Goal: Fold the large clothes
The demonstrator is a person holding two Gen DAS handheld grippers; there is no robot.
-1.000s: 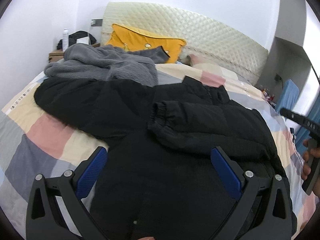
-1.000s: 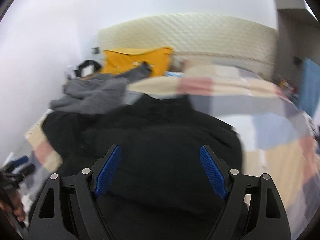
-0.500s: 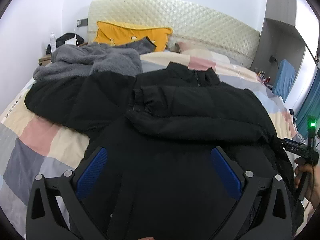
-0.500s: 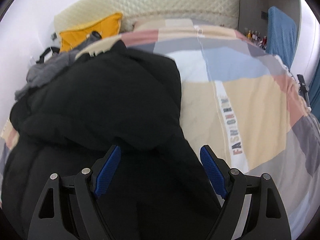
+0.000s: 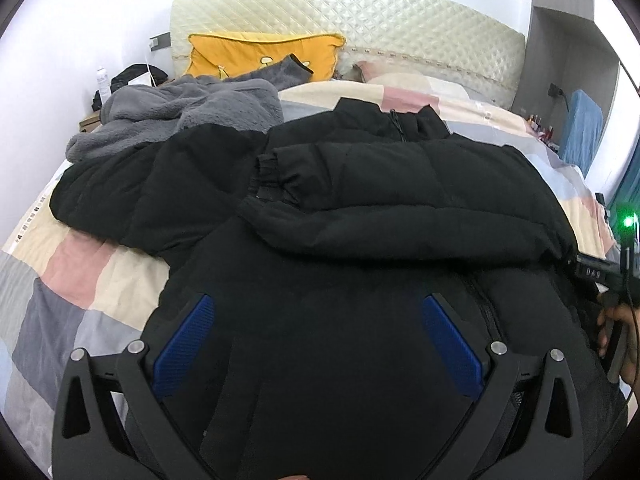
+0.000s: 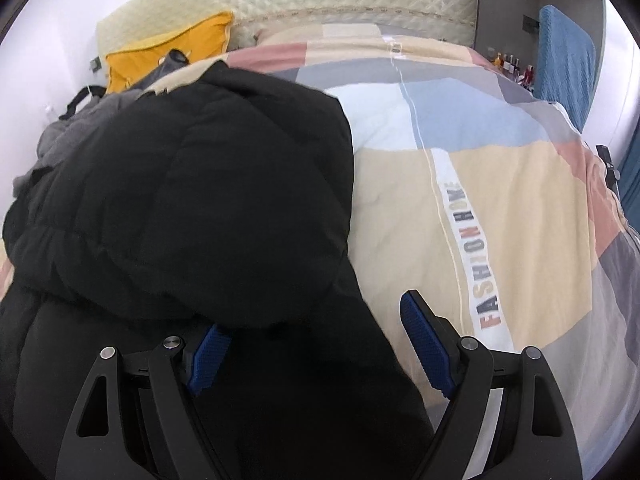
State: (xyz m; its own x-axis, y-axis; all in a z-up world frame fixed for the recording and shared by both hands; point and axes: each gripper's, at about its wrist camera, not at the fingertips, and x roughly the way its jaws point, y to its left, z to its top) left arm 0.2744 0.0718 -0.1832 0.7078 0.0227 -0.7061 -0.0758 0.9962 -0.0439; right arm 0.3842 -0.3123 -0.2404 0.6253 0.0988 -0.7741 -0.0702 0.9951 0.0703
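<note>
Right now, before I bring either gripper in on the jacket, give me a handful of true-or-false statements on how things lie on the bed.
1. One sleeve of the black puffer jacket lies folded across its body, cuff pointing toward the grey fleece. True.
2. The left gripper is clamped on the jacket's hem. False: its jaws stand wide apart over the jacket, pads off the fabric.
3. The grey fleece garment lies next to the jacket, nearer the headboard. True.
4. The yellow pillow sits on top of the jacket. False: it leans against the headboard, behind the fleece.
5. The right gripper is open at the jacket's edge, with bare patchwork duvet beside it. True.
</note>
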